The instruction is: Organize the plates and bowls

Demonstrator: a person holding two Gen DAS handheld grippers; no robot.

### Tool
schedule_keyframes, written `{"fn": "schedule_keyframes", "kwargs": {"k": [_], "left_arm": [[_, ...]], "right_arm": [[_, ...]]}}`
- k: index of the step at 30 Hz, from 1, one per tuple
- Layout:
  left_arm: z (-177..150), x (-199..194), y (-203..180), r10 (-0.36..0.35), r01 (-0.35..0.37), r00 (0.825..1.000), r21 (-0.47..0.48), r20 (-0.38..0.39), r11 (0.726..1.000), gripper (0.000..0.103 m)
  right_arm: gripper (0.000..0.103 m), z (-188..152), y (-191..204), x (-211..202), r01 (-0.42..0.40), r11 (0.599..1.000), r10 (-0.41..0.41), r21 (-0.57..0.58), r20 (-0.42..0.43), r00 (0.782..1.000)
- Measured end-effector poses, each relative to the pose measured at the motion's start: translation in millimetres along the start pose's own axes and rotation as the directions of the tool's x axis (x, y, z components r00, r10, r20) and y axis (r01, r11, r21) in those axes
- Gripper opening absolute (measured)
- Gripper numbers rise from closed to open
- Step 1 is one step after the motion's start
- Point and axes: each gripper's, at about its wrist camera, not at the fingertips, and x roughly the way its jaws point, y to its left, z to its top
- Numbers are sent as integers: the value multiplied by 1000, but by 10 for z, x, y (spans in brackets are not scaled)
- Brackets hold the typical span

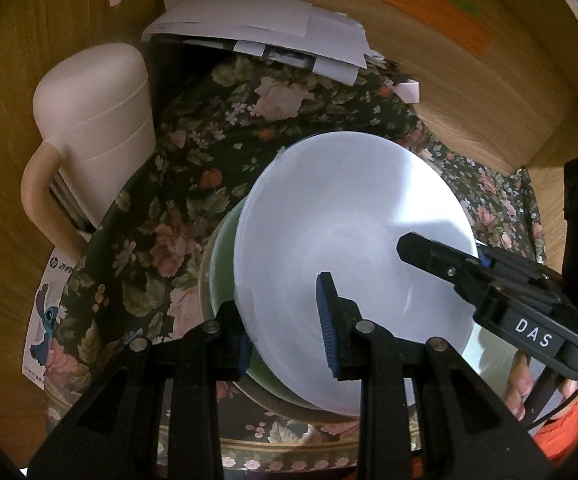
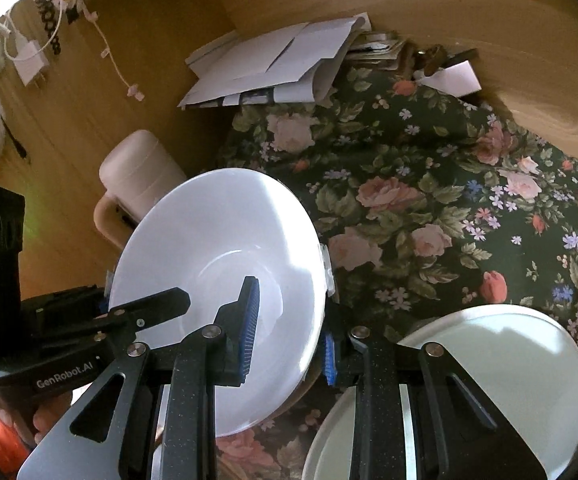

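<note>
Left gripper point(image 1: 285, 320) clamps white bowl's point(image 1: 353, 264) rim, frame centre, over a green bowl point(image 1: 225, 276); right gripper point(image 2: 289, 332) clamps the opposite rim. White plate point(image 2: 489, 380) sits lower right (floral cloth point(image 2: 429, 200) beneath).

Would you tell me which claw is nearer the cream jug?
Left. The left claw grips the white bowl on the rim facing the cream jug; the right claw grips the far rim.

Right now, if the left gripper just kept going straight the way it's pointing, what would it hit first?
The left gripper, shut on the white bowl, points down past the rim at the floral cloth. That cloth looks first in line, with the cream jug off to the side; depth is uncertain.
</note>
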Motion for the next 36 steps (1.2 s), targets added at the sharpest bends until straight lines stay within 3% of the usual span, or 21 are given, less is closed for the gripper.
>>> {"fn": "schedule_keyframes", "kwargs": {"k": [6,15,19,24,30,36], "left_arm": [[-26,19,0,3,-3,1000,11,5,1000,28],[-15,13,-24,29,-30,999,21,30,999,27],[19,-23,-42,82,-84,995,32,49,996,28],[64,-18,-2,54,-54,998,24,25,998,30],[106,-5,-67,67,-67,998,40,2,997,36],[177,-31,-136,66,-67,998,50,20,996,52]], "right_arm": [[26,-32,47,-20,43,998,-43,-42,-7,999],[27,-35,16,-119,40,998,-40,-55,10,999],[27,-74,-5,-81,28,999,-28,-46,0,1000],[25,-94,-14,-51,25,999,-25,-44,-4,1000],[25,-106,-63,-33,32,999,-32,-35,-14,999],[25,-98,-126,-52,29,999,-29,-13,-12,1000]]}}
